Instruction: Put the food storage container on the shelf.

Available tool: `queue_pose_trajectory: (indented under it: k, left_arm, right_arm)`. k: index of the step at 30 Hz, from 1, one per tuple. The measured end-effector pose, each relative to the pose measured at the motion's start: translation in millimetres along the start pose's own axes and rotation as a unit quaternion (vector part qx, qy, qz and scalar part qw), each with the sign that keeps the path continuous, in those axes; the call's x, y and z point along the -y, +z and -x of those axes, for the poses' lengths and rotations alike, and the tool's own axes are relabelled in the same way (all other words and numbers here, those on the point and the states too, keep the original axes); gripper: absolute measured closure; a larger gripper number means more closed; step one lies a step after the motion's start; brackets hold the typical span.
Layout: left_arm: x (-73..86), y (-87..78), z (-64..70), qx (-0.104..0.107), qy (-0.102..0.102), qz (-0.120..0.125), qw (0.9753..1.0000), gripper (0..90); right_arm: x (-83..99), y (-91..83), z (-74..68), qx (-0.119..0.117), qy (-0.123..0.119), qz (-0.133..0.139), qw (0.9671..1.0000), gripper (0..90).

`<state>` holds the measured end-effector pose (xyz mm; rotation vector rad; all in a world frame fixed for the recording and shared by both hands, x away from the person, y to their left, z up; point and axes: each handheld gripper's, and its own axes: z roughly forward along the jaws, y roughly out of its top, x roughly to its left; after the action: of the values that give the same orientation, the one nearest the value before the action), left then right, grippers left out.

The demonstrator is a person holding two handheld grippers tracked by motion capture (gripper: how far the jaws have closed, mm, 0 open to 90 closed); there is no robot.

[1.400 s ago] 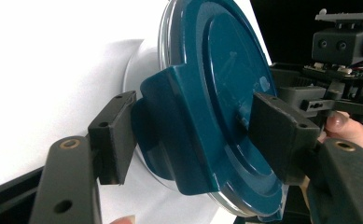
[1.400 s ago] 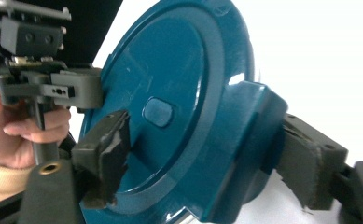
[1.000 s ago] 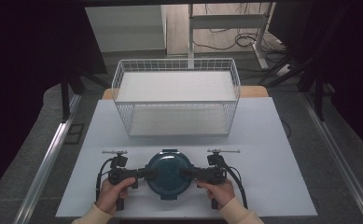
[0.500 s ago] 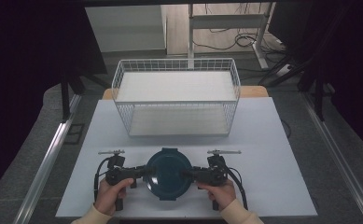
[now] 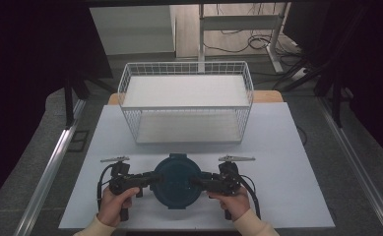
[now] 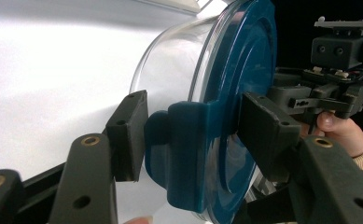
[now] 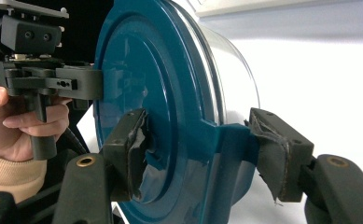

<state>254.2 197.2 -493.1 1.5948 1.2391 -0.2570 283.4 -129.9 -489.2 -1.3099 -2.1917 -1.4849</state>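
A round clear container with a dark teal lid [image 5: 177, 181] is near the front edge of the white table, held from both sides. My left gripper [image 5: 149, 180] is shut on the lid's left clip tab. My right gripper [image 5: 201, 181] is shut on the right one. In the left gripper view the lid [image 6: 244, 60] stands edge-on over the clear wall [image 6: 179, 65], with the tab between the pads [image 6: 128, 135]. In the right gripper view the teal lid [image 7: 142, 74] faces left and the worn pads [image 7: 282, 154] squeeze its tab.
A white wire basket [image 5: 185, 108] with a white bottom stands behind the container at the table's middle back. Bare white tabletop [image 5: 287, 162] lies to both sides. Dark curtains, metal rails and floor cables surround the table.
The container, held by both grippers, has shifted slightly away from the front edge. Both grips look unchanged.
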Motion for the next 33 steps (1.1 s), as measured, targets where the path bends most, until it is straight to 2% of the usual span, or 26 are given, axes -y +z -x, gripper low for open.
queue_pose_trajectory:
  k: [9, 24, 28, 33]
  left_arm:
    - [-5.4, -3.6, 8.4, 0.005, 0.012, 0.007, 0.9999, 43.9]
    - [-12.0, -4.8, 19.6, 0.013, 0.022, 0.016, 0.9995, 44.0]
    - [-15.3, -7.5, 26.1, 0.013, 0.034, 0.022, 0.9991, 44.0]
    - [-17.8, -9.2, 29.8, 0.013, 0.038, 0.025, 0.9989, 44.0]
  right_arm:
    - [-7.7, -8.8, -8.5, 0.005, -0.027, 0.012, 0.9996, 39.1]
    - [-17.0, -21.5, -14.8, 0.008, -0.043, 0.022, 0.9988, 39.8]
    - [-22.3, -27.0, -18.6, 0.007, -0.053, 0.028, 0.9982, 39.9]
    - [-26.3, -30.3, -21.6, 0.007, -0.056, 0.032, 0.9979, 40.1]
